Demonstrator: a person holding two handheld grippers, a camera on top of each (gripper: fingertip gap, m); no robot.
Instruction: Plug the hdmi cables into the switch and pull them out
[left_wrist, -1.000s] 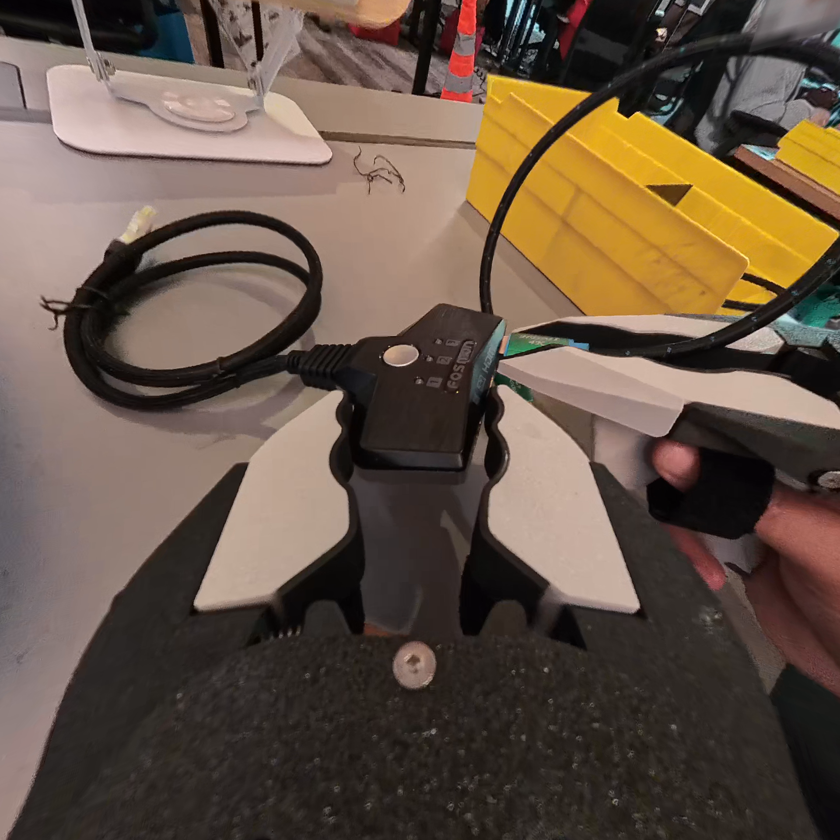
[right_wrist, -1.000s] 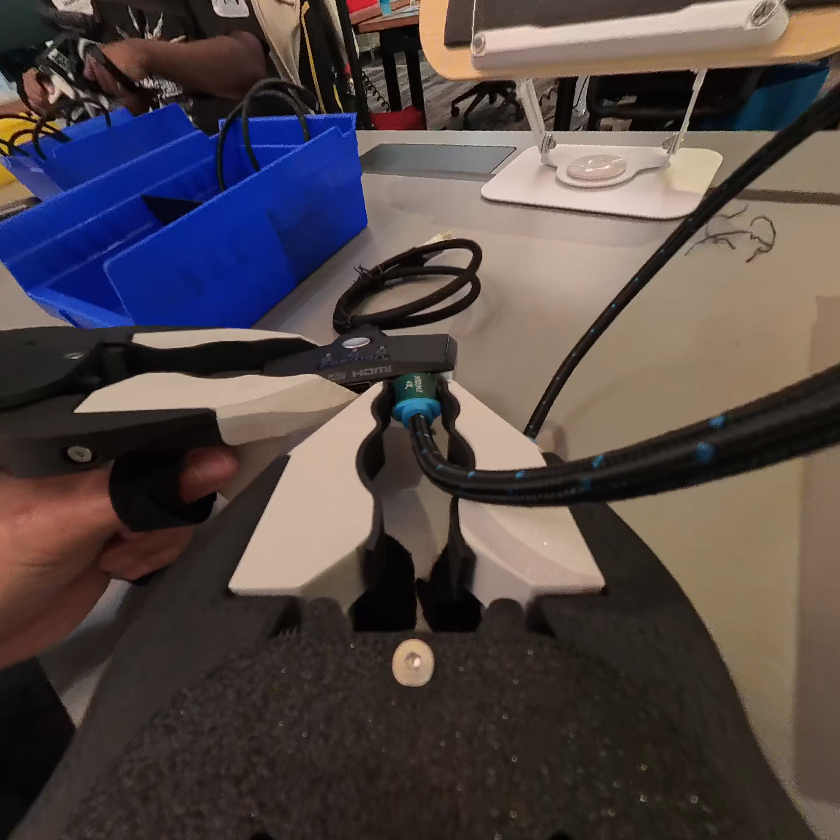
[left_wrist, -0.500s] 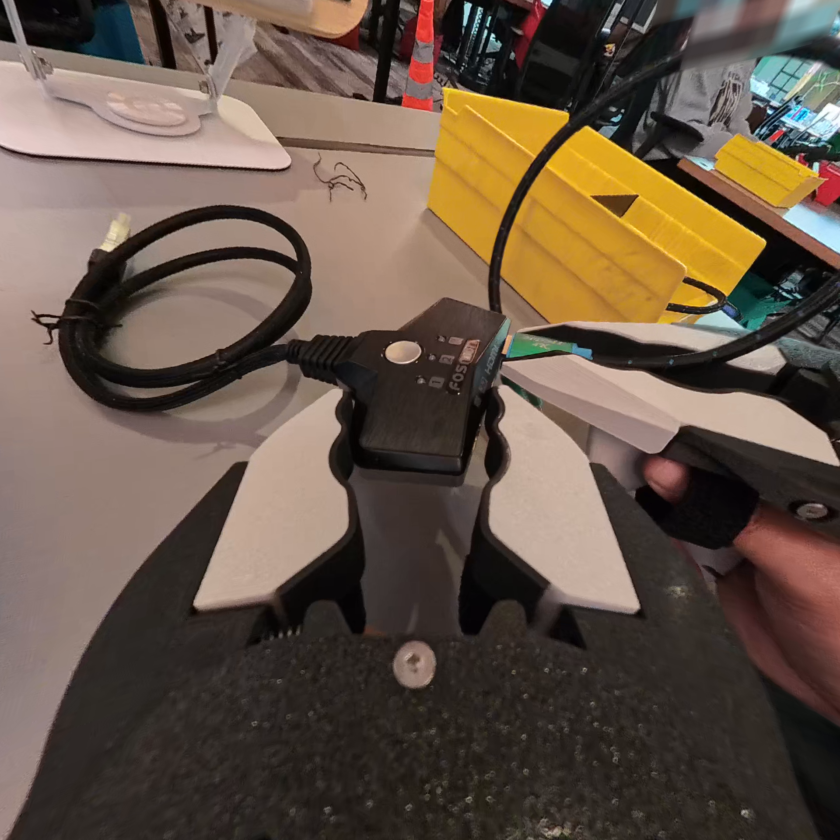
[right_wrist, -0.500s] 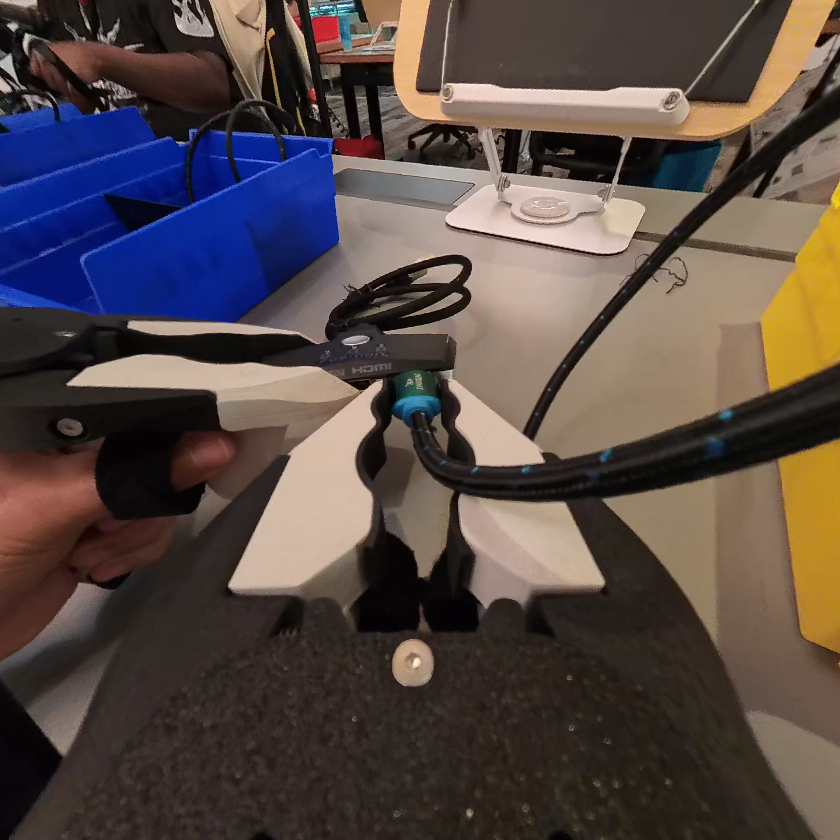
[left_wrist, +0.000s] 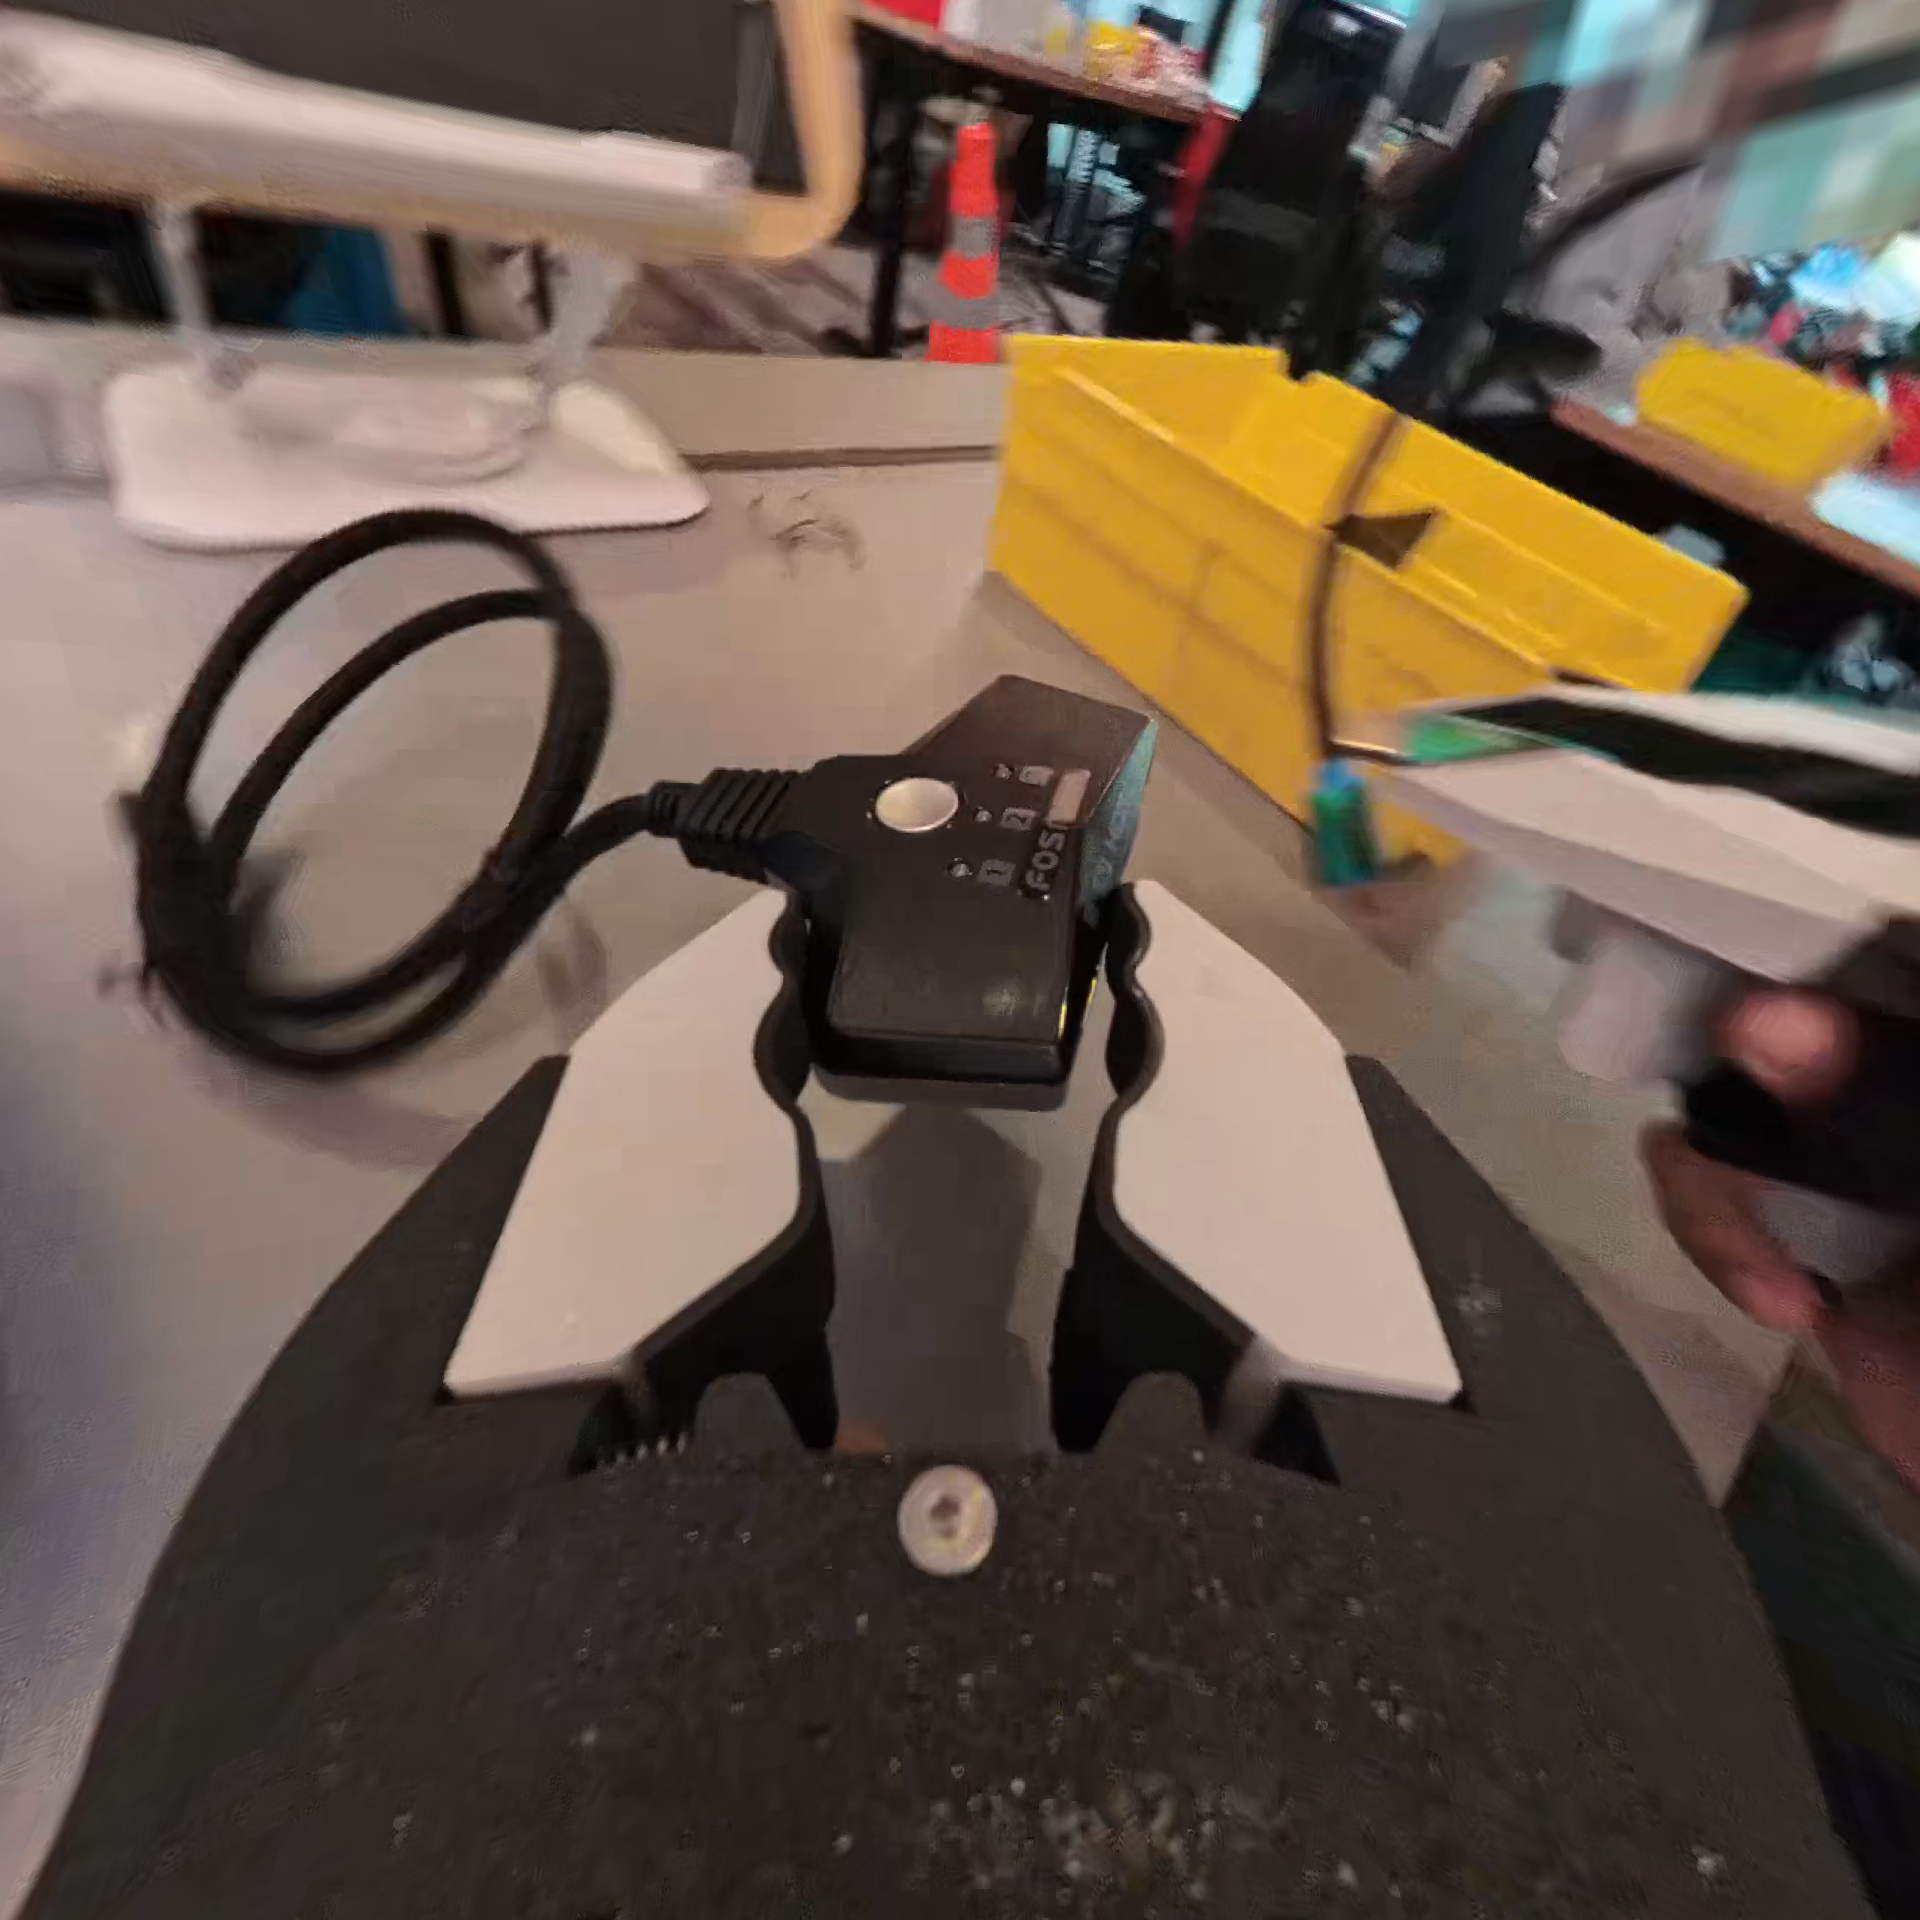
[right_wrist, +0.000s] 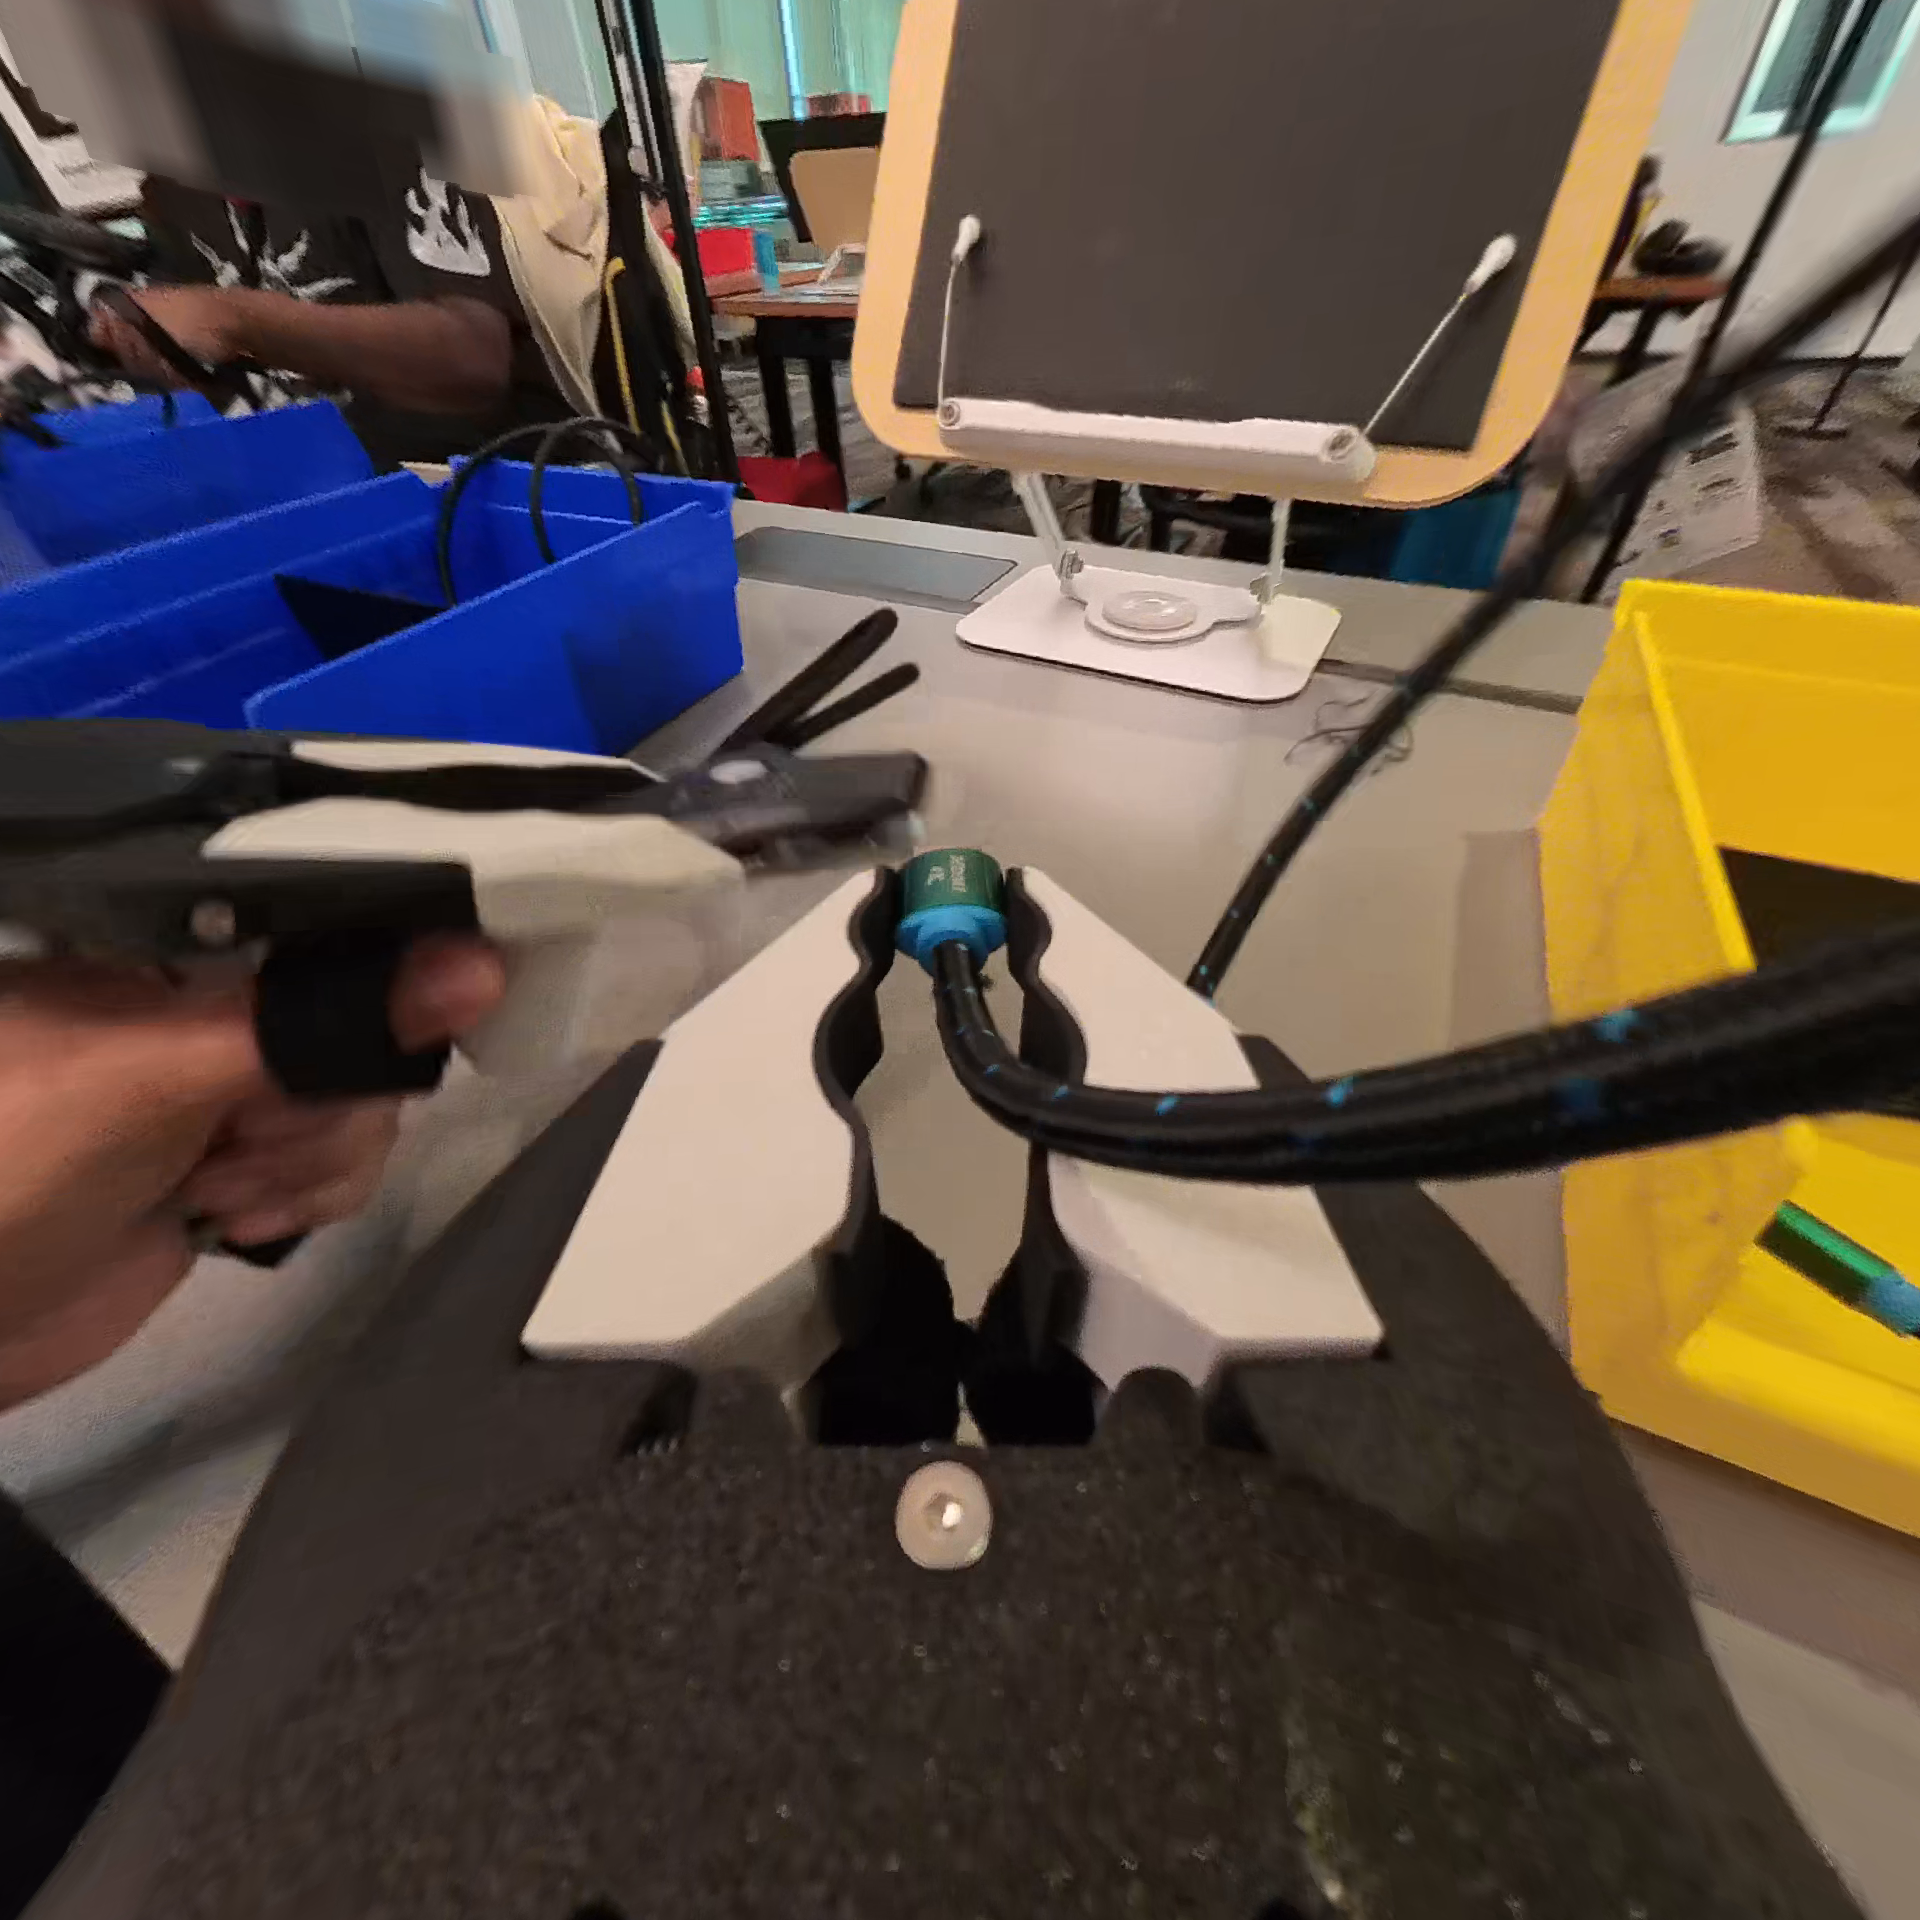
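While the left wrist view looks down on the top face of the black switch (left_wrist: 971, 894), with its round silver button and small indicator marks, the right wrist view sees that same switch (right_wrist: 800, 795) only edge-on as a thin dark slab. The left gripper (left_wrist: 954, 935) has its two white fingers closed against the sides of the switch body and holds it above the grey table (left_wrist: 312, 1195), the switch's own black lead (left_wrist: 353, 790) looping out to the left and lying coiled on the tabletop. The right gripper (right_wrist: 948, 904) is clamped on the green and blue plug (right_wrist: 948, 902) of the braided HDMI cable (right_wrist: 1351, 1107), which bends off to the right over its right finger. From the left wrist view the plug (left_wrist: 1340, 826) sits apart from the switch's right end, with bare table showing in the gap between them. Only the right wrist view shows the blue bins (right_wrist: 499, 623) at the far left and a second green-tipped cable end (right_wrist: 1839, 1268) lying in the yellow bin (right_wrist: 1662, 935). The left wrist view shows the yellow bin (left_wrist: 1299, 540) close behind the plug, near the table's right edge. A white tablet stand (right_wrist: 1153, 623) stands at the far side, with open tabletop between it and the grippers.
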